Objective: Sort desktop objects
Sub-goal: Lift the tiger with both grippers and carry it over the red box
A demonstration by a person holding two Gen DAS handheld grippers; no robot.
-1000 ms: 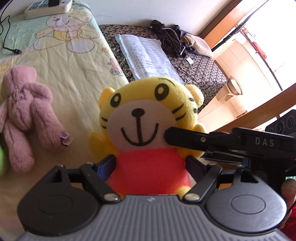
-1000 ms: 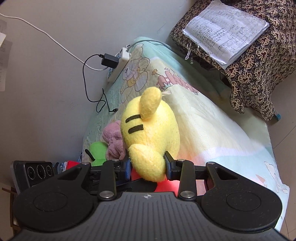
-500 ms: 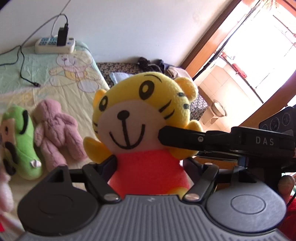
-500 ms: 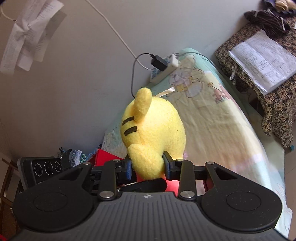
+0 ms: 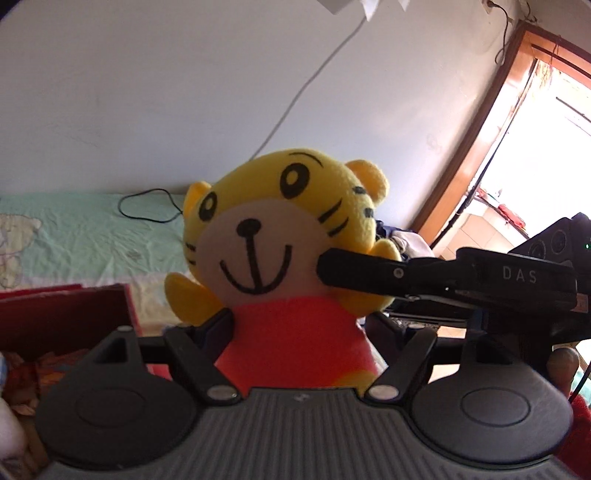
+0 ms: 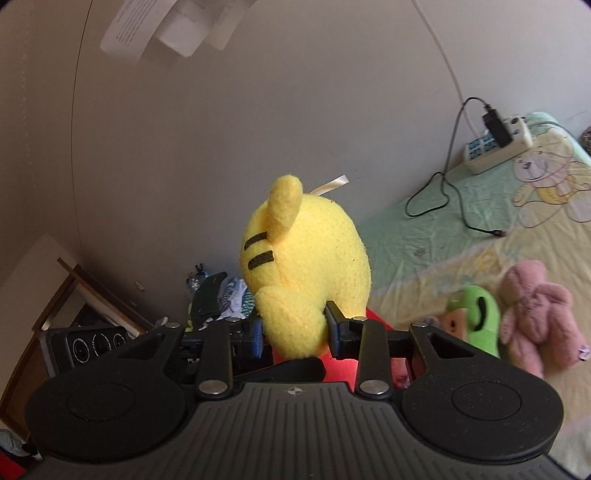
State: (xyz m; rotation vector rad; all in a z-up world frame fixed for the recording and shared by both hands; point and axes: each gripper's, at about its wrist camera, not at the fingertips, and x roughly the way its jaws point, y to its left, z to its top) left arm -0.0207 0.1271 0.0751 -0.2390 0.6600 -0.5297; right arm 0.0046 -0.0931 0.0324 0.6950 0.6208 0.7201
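**Both hand-held grippers clamped on the tiger toy, held up above the bed**

Behind everything you have the pale wall (image 5: pixel 184 92), with a white cable (image 5: pixel 295 99) running down it and sheets of paper (image 6: pixel 173 26) pinned near the top. Below it lies the bed (image 6: pixel 461 229), covered in a green and yellow sheet printed with a cartoon bear. A red box (image 5: pixel 62 314) sits low at the left edge of your left wrist view.

You are holding the tiger toy (image 5: pixel 280 236) upright in the air in front of the wall. Your left hand-held gripper (image 5: pixel 299 325) is clamped on its red body, one finger pressed in at each side. Your right hand-held gripper (image 6: pixel 295 328) is closed on the yellow limb at the toy's side; from the left wrist view its black finger lies across the toy's cheek.

On the bed, well apart from the toy you hold, a pink plush (image 6: pixel 535 317) lies beside a green plush (image 6: pixel 476 321), the two just touching. A white power strip (image 6: pixel 498 146) rests near the wall with a black plug in it, its black cord (image 6: pixel 450 199) trailing over the sheet.
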